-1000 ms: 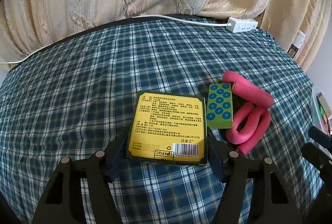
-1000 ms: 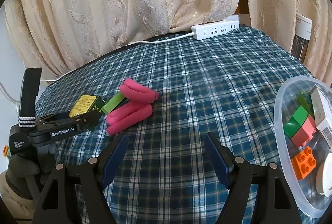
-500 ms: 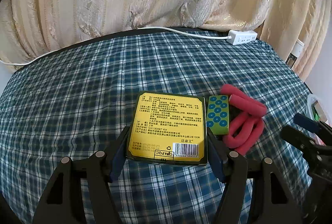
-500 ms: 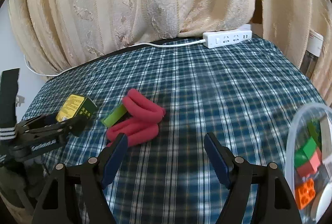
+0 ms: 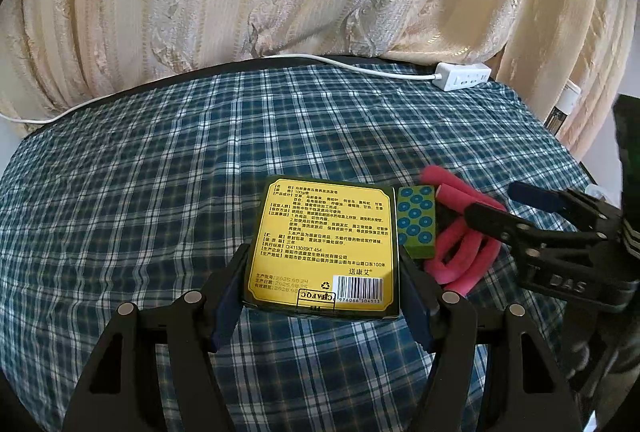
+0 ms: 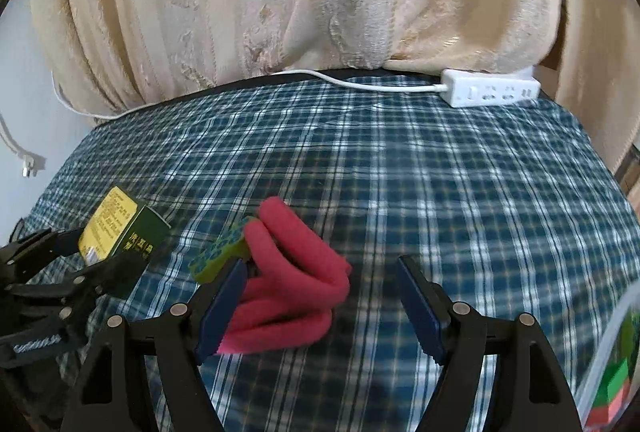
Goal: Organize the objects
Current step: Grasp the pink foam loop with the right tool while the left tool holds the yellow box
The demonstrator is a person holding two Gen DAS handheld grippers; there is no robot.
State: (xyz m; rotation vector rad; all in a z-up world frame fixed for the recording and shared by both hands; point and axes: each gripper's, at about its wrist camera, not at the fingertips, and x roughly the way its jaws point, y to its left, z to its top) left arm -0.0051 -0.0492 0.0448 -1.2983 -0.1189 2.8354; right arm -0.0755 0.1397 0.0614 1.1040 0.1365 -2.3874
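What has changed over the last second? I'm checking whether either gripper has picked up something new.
The right gripper has swung toward the pink foam roller, entering the left wrist view beside it; its jaws are open and hold nothing. The left gripper stays shut on the yellow box. The green dotted block, roller and power strip lie where they were.

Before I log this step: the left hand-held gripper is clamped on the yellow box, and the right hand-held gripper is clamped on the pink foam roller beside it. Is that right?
Not quite. The left hand-held gripper is clamped on the yellow box, but the right hand-held gripper is open: the right wrist view shows the pink foam roller against only one of its fingers, the other standing clear.
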